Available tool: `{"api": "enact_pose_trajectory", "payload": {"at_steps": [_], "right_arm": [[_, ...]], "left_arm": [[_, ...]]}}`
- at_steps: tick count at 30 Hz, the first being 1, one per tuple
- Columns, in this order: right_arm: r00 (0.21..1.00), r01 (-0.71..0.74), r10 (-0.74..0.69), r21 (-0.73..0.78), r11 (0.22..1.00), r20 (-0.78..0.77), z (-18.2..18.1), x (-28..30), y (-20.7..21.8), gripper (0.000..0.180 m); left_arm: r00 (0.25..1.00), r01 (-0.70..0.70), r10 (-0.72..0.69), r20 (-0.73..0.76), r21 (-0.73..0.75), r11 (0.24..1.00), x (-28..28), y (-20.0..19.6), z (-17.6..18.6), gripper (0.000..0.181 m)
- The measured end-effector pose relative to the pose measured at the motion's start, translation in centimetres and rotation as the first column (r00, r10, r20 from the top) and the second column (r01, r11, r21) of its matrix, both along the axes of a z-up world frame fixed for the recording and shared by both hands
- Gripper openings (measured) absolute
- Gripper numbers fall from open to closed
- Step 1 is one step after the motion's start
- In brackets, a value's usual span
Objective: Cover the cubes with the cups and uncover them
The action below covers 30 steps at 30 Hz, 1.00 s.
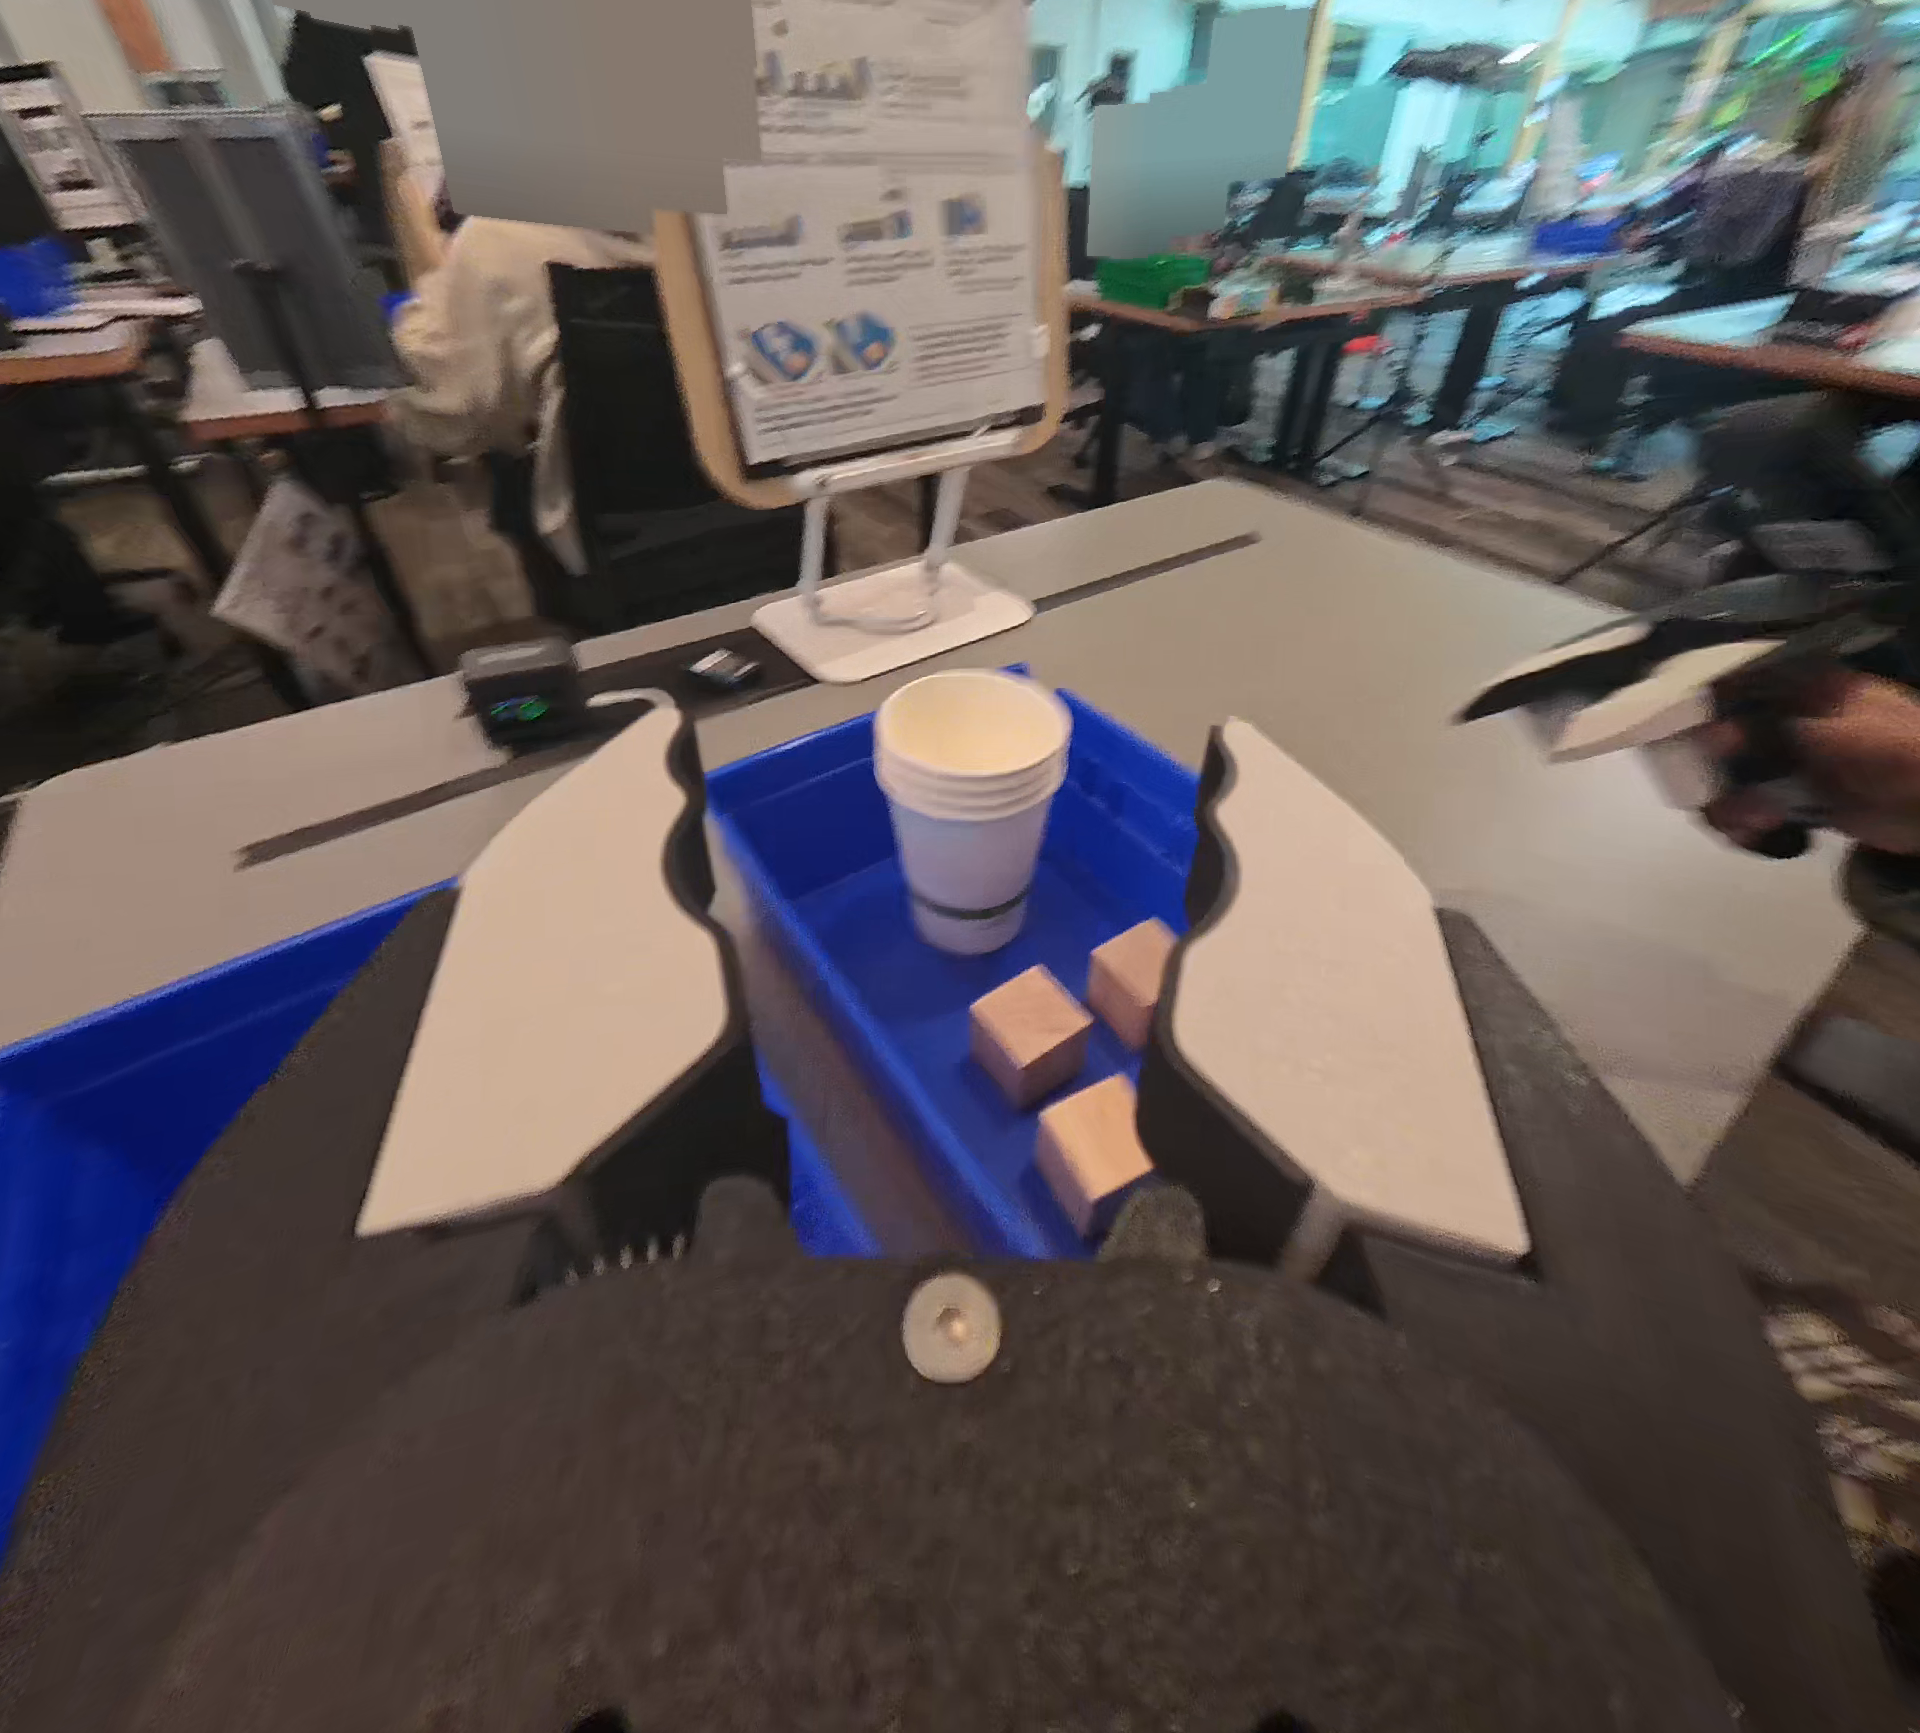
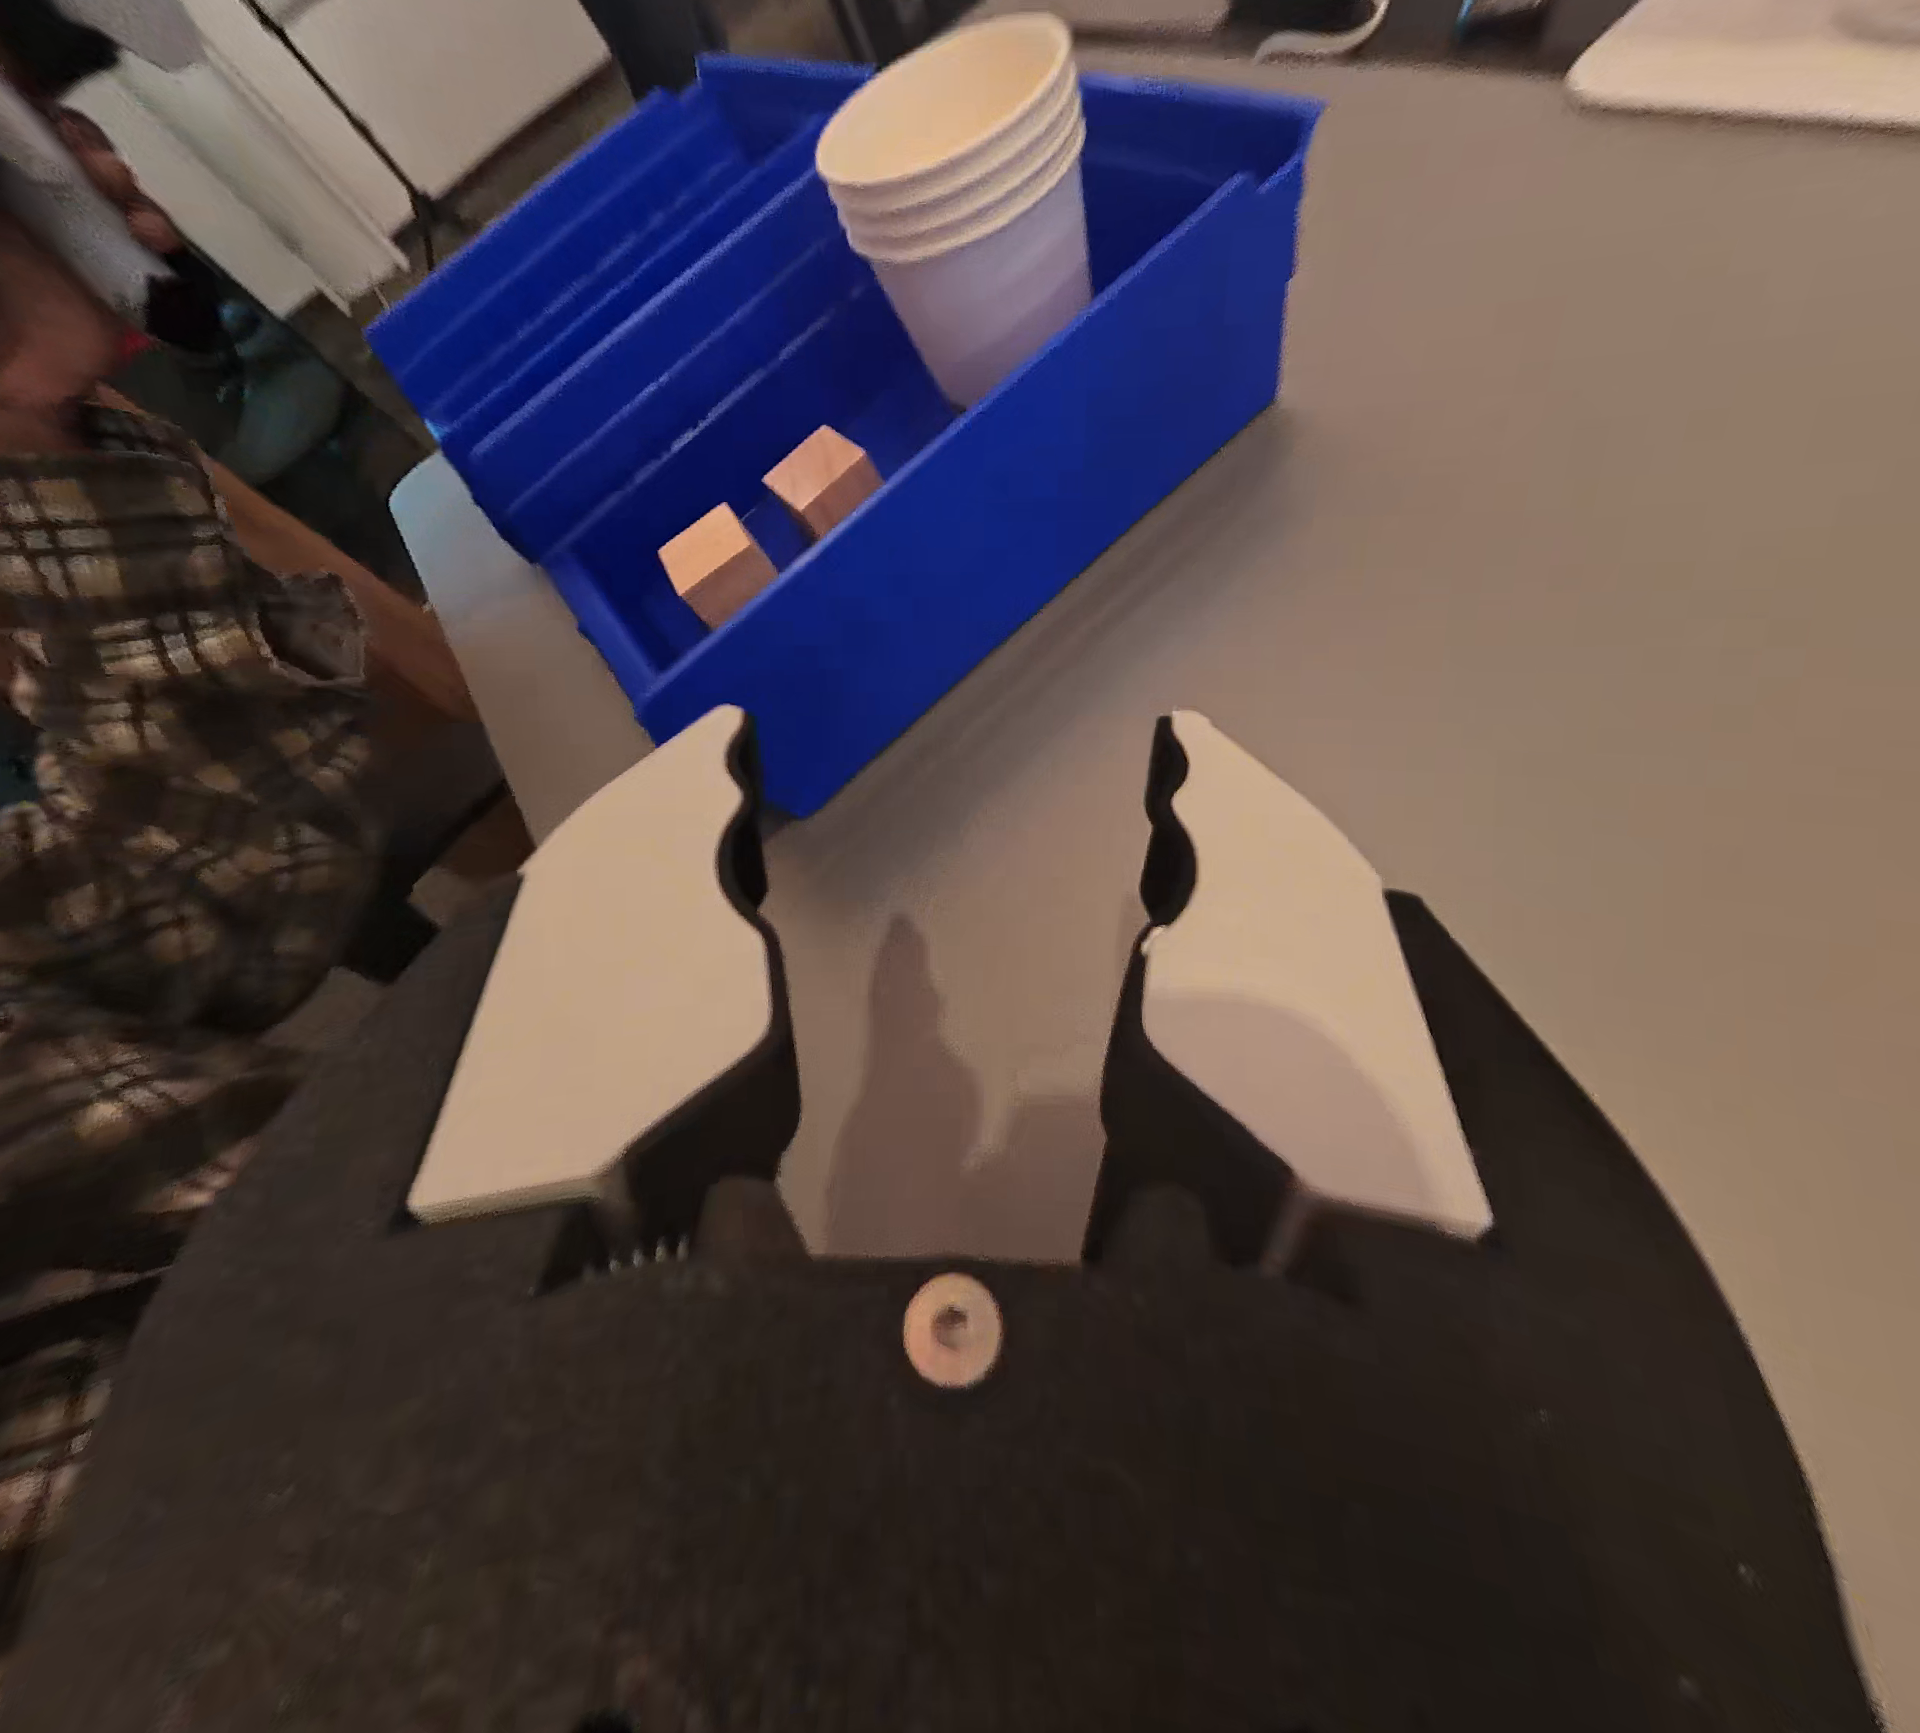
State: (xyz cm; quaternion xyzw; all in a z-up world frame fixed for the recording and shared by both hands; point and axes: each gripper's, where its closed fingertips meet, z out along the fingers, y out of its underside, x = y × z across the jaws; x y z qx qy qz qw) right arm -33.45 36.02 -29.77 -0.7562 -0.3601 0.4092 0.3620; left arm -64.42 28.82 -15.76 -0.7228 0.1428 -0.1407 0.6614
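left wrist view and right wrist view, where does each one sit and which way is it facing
Left wrist view: on the left gripper, above the blue bin, looking along it at the stack of cups and three cubes; the right gripper and a hand show at right.
Right wrist view: on the right gripper, low over the grey table, facing the bin's side; a plaid sleeve at left.
Shared: bin, cups, cubes.

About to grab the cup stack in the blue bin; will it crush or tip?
The nested white paper cups look thin-walled, so a hard squeeze may dent them. The stack stands tall on a narrow base, so a sideways nudge could tip it. Probably light.
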Motion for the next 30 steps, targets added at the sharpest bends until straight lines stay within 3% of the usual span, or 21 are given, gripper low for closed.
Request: {"api": "enact_pose_trajectory", "payload": {"at_steps": [6,13,18,21,26,30], "right_arm": [[0.995,0.054,-0.049,0.053,0.997,-0.089,-2.2,5.7,0.4,0.061],[0.996,0.006,-0.004,0.023,1.0,-0.091,-4.9,6.6,-0.9,0.054],[0.996,-0.025,0.024,-0.005,1.0,-0.089,-5.5,7.3,-1.8,0.051],[0.995,-0.026,0.024,-0.025,0.999,-0.094,-5.8,7.9,-2.1,0.049],[0.993,-0.019,0.013,-0.053,0.998,-0.12,-5.9,8.7,-2.3,0.048],[0.991,-0.022,0.012,-0.07,0.997,-0.13,-6.0,8.5,-2.5,0.046]], "left_arm": [[0.95,-0.297,0.25,-0.187,-0.293,0.909,-10.9,1.9,-3.8,0.091],[0.869,-0.494,0.372,-0.327,-0.622,0.607,-23.1,2.6,-11.1,0.092],[0.876,-0.463,0.346,-0.336,-0.79,0.403,-25.4,1.8,-17.7,0.087],[0.887,-0.421,0.339,-0.313,-0.85,0.318,-25.7,1.0,-20.4,0.084],[0.909,-0.326,0.352,-0.222,-0.906,0.269,-25.5,-0.1,-22.4,0.067],[0.933,-0.196,0.347,-0.095,-0.944,0.267,-24.0,-0.5,-22.9,0.035]]}}
